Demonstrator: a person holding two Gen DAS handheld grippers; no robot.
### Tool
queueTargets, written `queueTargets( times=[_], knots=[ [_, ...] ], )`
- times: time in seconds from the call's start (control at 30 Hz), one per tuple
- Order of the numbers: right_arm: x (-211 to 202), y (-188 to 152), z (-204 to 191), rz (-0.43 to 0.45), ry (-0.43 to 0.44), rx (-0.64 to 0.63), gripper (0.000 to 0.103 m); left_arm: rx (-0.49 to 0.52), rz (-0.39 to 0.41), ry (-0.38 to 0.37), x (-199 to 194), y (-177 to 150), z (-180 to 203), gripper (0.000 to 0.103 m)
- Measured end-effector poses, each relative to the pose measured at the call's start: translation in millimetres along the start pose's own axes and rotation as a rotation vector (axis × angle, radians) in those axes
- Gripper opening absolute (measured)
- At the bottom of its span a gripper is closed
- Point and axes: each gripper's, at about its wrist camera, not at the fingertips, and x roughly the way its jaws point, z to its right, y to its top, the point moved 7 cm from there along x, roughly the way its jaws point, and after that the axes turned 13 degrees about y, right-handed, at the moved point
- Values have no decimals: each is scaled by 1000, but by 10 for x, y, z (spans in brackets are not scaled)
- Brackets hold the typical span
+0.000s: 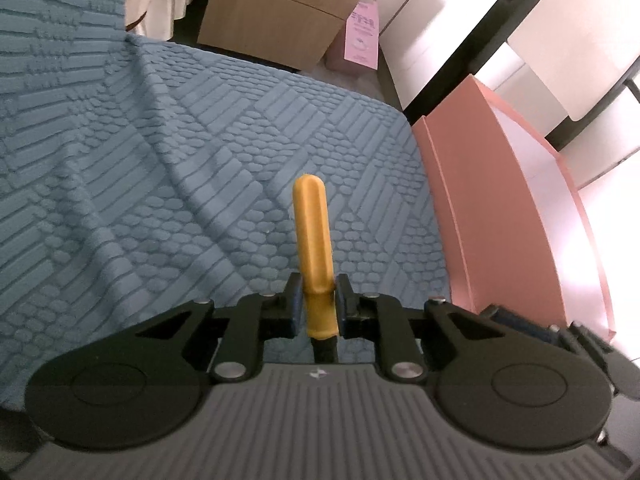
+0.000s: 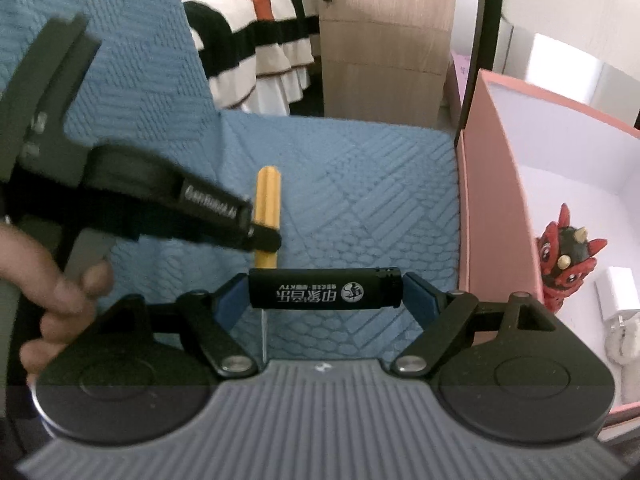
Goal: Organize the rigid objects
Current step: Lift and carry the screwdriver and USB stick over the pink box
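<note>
- Left hand-held gripper (image 1: 316,300) clamps yellow-handled screwdriver (image 1: 312,232) low on its handle, over blue bedspread (image 1: 160,160); rigid, light, ribbed, unlikely to slip.
- Right hand-held gripper (image 2: 324,294) pinches black lighter (image 2: 324,289) end-to-end; hard, smooth, may pivot.
- Pink box (image 2: 492,208) right.

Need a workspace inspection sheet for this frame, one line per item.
Surface: blue textured cover, creased.
Job's things: yellow-handled tool in left gripper; black lighter crosswise in right gripper; pink box at right, open.
Clutter: red horned figurine and white charger inside the box.
Grippers: left gripper shut on the tool; right gripper shut on the lighter's ends.
Cables: nothing seen.
Surroundings: wooden cabinet, striped bedding, window frames.
</note>
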Motion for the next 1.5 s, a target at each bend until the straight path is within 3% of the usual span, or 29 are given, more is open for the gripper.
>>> queueTargets(
  times=[0.27,0.4,0.97,1.23,1.5],
  knots=[
    [-249,96,-8,12,-22,-6,85,13,5,-16,-362,-1,132,20],
    [-452,200,103,45,-34,53,85,17,16,-27,-570,71,237,20],
    [-1232,804,593,163,-56,115,85,50,83,-50,-1345,509,1093,20],
    [-1455,901,912,185,-66,131,85,95,102,-49,-1461,603,1567,20],
    [-1568,895,1298,198,-93,165,85,153,71,-61,-1263,593,2085,20]
  ],
)
